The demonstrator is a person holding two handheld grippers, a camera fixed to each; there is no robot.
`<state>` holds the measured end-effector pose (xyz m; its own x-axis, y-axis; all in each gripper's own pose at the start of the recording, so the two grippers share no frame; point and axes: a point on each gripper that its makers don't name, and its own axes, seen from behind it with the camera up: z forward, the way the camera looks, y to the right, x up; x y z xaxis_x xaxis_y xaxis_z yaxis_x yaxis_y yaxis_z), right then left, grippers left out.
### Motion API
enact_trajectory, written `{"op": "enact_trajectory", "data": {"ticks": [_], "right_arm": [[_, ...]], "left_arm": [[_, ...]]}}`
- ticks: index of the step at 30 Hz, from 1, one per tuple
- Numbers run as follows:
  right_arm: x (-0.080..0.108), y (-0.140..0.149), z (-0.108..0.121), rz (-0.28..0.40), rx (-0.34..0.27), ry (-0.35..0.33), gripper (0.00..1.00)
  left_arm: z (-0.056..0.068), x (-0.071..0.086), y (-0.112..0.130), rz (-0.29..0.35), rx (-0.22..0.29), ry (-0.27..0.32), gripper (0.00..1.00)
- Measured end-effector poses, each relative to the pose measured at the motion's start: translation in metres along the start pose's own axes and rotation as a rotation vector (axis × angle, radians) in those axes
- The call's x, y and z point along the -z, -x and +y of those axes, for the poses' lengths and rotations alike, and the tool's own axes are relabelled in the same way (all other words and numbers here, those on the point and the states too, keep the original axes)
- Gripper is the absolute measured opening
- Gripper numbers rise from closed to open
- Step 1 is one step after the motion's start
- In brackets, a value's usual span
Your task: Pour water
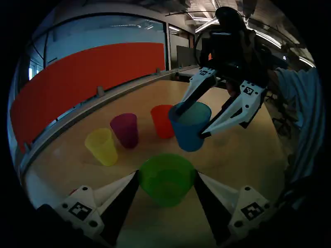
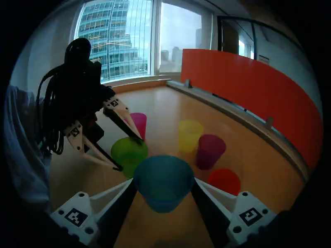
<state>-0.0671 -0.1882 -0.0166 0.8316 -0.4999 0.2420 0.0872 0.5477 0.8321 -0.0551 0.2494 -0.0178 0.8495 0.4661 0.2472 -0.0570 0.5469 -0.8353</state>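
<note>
We see the left gripper (image 1: 165,178) clamped on a translucent green plastic cup (image 1: 166,188), both fingers against its sides. The right gripper (image 2: 163,184) pinches a blue plastic cup (image 2: 163,194) likewise, just beside the green one over the wooden table (image 1: 240,153); a yellow cup (image 1: 101,146), a purple cup (image 1: 125,130) and an orange cup (image 1: 161,120) stand nearby

In the left gripper view, the translucent blue plastic cup (image 1: 189,126) hides one side of the orange-red plastic cup (image 1: 159,120). In the right gripper view, the green plastic cup (image 2: 128,155) covers the base of the pink plastic cup (image 2: 141,120). Their contents cannot be told.
</note>
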Motion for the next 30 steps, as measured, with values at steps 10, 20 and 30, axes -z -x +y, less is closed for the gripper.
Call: {"op": "enact_trajectory", "data": {"ticks": [10, 20, 30], "right_arm": [[-0.01, 0.013, -0.007, -0.023, -0.002, -0.015, 0.92], [-0.015, 0.02, -0.011, -0.036, 0.008, -0.021, 0.92], [-0.016, 0.022, -0.016, -0.037, 0.005, -0.024, 0.92]], "left_arm": [[0.001, -0.005, 0.008, -0.007, 0.014, 0.006, 0.9], [0.004, -0.003, 0.013, -0.004, 0.021, 0.013, 0.9], [0.003, -0.001, 0.017, -0.01, 0.01, 0.003, 0.96]]}}
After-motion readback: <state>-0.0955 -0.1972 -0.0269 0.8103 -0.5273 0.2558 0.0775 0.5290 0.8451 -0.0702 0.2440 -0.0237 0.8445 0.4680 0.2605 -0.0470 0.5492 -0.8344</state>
